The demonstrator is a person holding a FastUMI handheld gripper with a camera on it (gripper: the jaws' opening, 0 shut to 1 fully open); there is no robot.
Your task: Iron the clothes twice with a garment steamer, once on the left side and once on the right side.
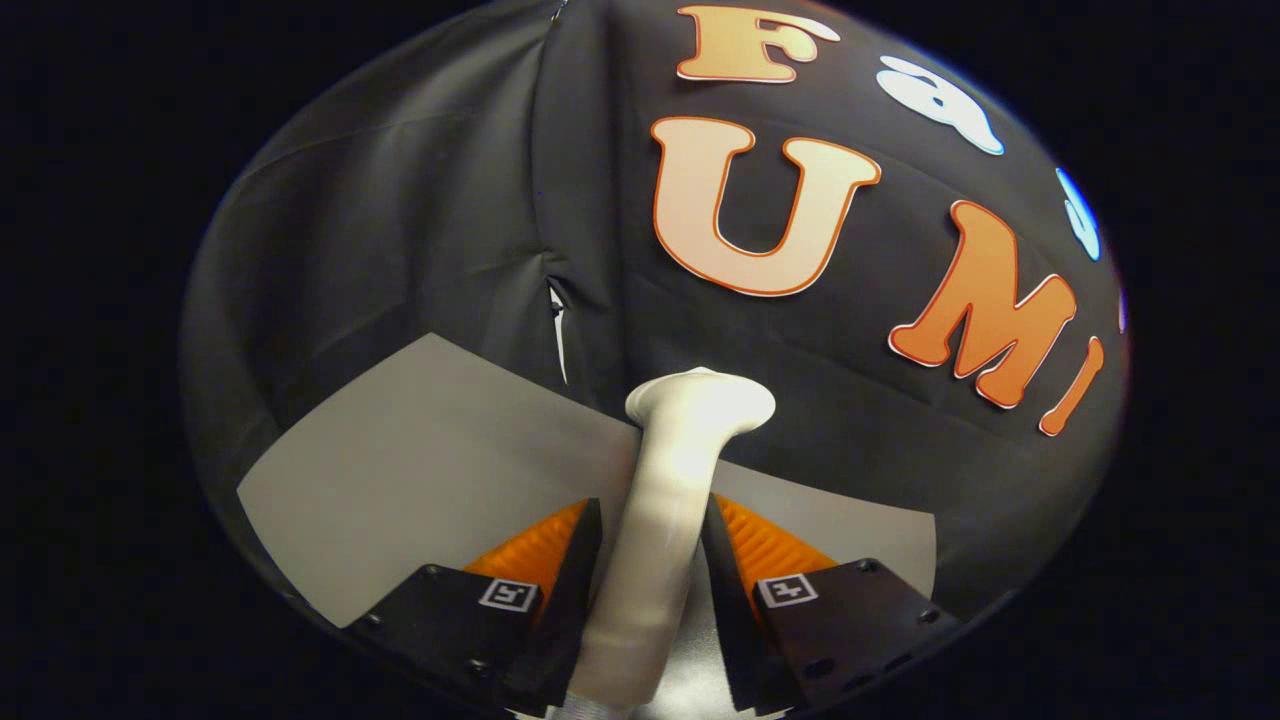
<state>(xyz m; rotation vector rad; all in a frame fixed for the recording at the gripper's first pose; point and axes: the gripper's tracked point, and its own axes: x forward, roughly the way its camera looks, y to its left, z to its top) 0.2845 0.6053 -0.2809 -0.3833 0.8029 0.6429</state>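
- the gripper (652,540) is clenched on the garment steamer (665,500); both fingers press against its pale handle, one on each side, with no gap showing between pad and handle
- the steamer's handle runs up between the fingers and on past their tips; its wider, rounded head sits just beyond the fingertips, tilted a little to the right
- the lower end of the handle drops out of sight between the two finger bases
- behind and below the steamer lies a flat grey surface (420,470); it spreads out to the left of the fingers, and a smaller strip of it shows to the right
- the black cloth wall (400,230) of the booth rises beyond the grey surface; a vertical fold or seam in it stands just behind the steamer's head, slightly to the left
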